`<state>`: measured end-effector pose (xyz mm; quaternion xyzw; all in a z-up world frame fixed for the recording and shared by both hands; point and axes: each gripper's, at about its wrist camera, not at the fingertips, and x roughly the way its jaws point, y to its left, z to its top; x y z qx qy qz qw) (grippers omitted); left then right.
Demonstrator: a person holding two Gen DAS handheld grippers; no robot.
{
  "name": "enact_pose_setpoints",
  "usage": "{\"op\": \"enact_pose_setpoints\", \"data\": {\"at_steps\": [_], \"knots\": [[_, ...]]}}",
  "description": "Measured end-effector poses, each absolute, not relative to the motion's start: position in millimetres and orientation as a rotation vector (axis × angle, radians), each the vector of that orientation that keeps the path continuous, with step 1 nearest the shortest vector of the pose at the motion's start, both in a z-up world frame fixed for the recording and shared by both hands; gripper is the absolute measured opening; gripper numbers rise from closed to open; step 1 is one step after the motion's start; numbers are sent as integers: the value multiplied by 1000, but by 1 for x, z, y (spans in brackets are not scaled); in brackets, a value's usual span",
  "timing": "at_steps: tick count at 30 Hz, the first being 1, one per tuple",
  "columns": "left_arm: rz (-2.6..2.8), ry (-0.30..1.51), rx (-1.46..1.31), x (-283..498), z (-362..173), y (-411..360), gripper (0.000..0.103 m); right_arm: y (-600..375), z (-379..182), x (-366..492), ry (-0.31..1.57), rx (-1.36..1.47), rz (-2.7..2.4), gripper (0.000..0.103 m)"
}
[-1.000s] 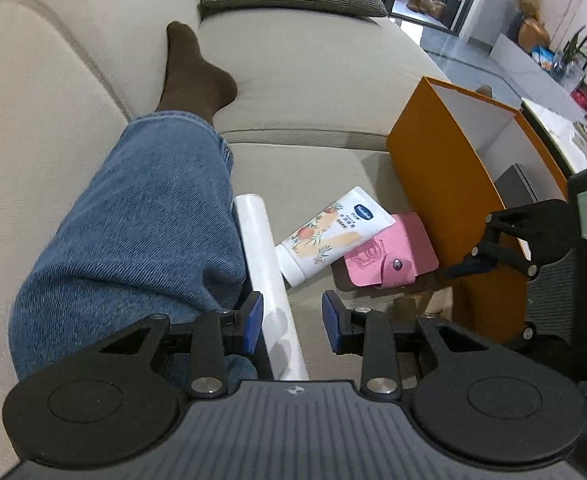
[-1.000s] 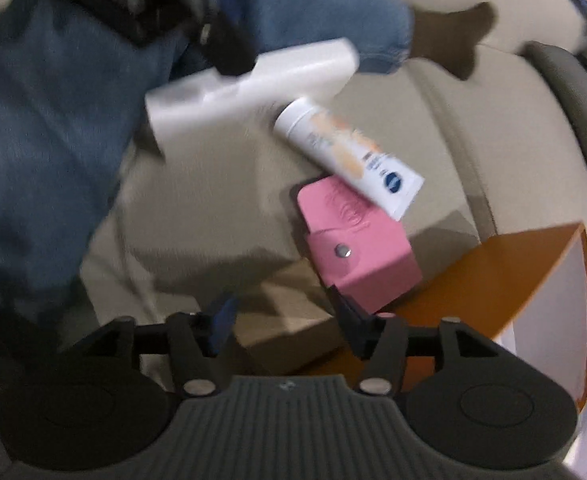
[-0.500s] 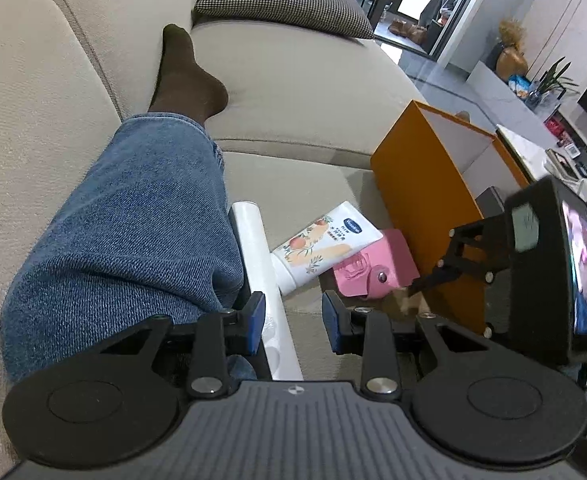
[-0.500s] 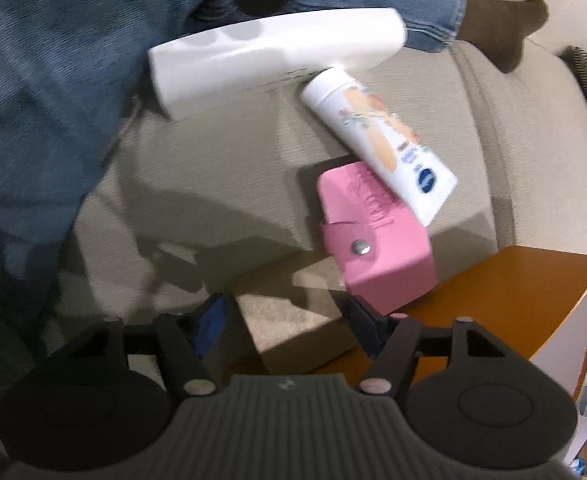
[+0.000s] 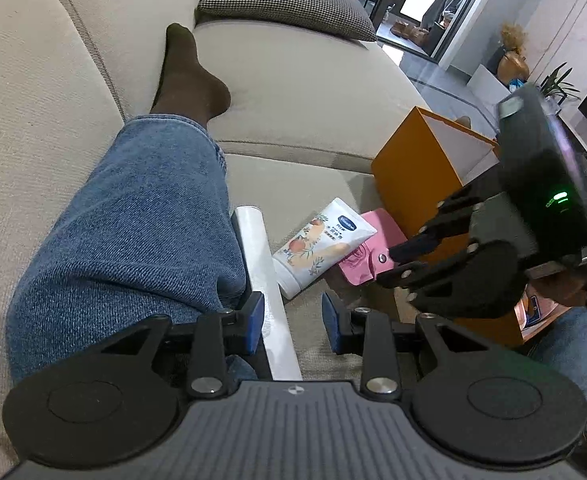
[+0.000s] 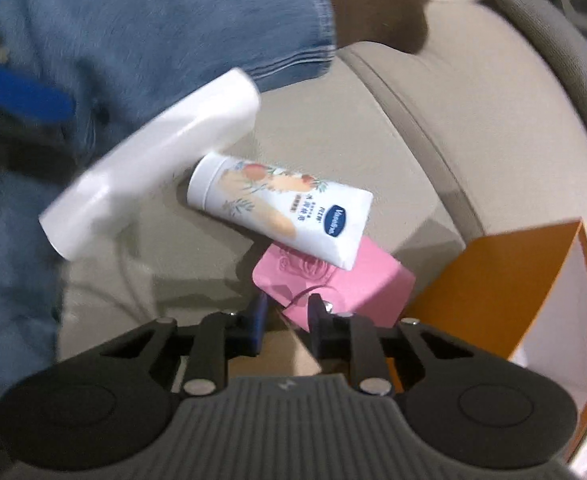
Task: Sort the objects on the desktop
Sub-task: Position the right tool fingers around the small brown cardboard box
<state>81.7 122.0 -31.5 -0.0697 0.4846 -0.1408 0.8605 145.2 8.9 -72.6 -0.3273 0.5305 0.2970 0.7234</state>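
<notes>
A white hand cream tube (image 5: 321,248) (image 6: 277,208) lies on the beige sofa seat, its flat end resting on a pink snap wallet (image 5: 381,232) (image 6: 333,280). My right gripper (image 6: 288,308) (image 5: 383,264) points down at the wallet. Its jaws are closing with the wallet's near corner between them, and both pads are against it. A long white stick-shaped object (image 5: 261,256) (image 6: 153,160) lies beside the denim leg. My left gripper (image 5: 292,320) is open over it; the object sits by the left pad, with a gap to the right pad.
An open orange box (image 5: 413,184) (image 6: 493,272) with a white inside stands just right of the wallet. A person's leg in jeans (image 5: 133,240), with a dark sock (image 5: 185,76), stretches along the sofa on the left. A checked cushion (image 5: 285,4) lies at the far end.
My right gripper has swung in over the pink wallet and its jaws have narrowed from wide apart to around the wallet's corner. The left gripper has kept its place over the white object.
</notes>
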Motion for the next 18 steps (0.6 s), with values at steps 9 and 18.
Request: {"op": "enact_pose_setpoints", "data": {"at_steps": [9,18], "knots": [[-303,1031,-119,80,-30,112,37,-1,-62,98,1096,-821,748,42],[-302,1026,-130,75,-28,112,37,7,-106,71,987,-1134,718,57]]}}
